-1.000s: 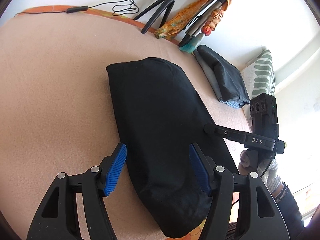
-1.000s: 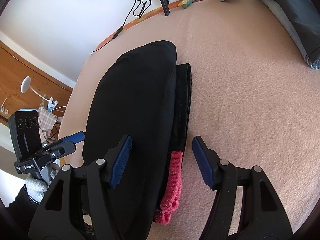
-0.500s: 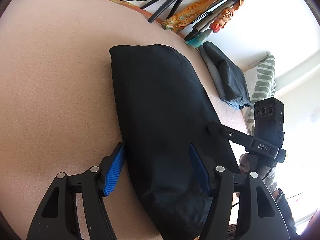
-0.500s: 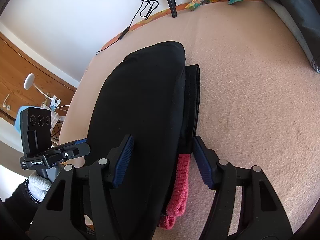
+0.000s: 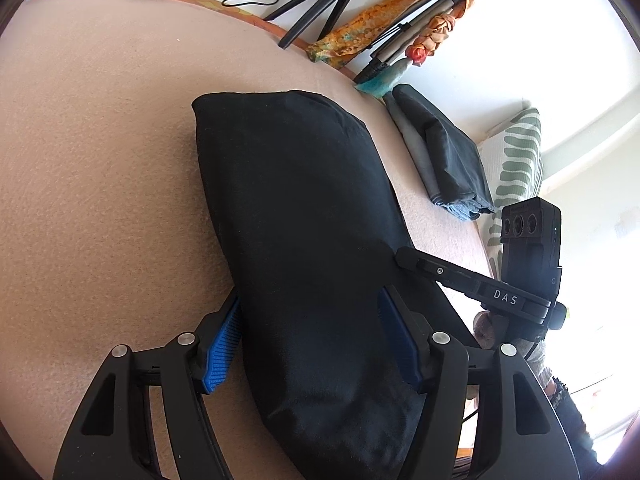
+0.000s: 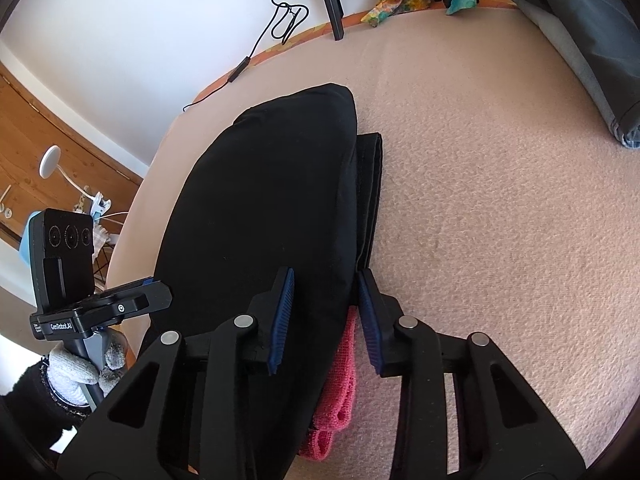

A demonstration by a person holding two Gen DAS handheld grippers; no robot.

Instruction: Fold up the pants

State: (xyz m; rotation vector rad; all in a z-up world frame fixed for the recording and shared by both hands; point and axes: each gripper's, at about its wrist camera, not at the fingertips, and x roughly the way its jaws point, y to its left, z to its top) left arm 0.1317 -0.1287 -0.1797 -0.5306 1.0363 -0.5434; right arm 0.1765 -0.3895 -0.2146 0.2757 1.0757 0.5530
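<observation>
Folded black pants (image 5: 296,216) lie lengthwise on the pink blanket, with a pink waistband (image 6: 340,384) showing at their near right edge. My left gripper (image 5: 312,340) is open and straddles the near left part of the pants; its left pad sits at the fabric's edge. My right gripper (image 6: 324,316) is closing its jaws over the right edge of the pants (image 6: 272,200). Black fabric fills the narrowed gap between its pads. Each gripper appears in the other's view, held by a gloved hand (image 6: 76,368).
A folded stack of dark and grey clothes (image 5: 444,160) lies at the far right of the bed, beside a leaf-print pillow (image 5: 516,168). A tripod (image 5: 320,12), a cable and colourful cloths line the wall. The blanket (image 6: 500,220) stretches bare to the right.
My right gripper's jaws have narrowed around the right edge of the pants. My left gripper edged forward, so the pants' left side now lies between its pads.
</observation>
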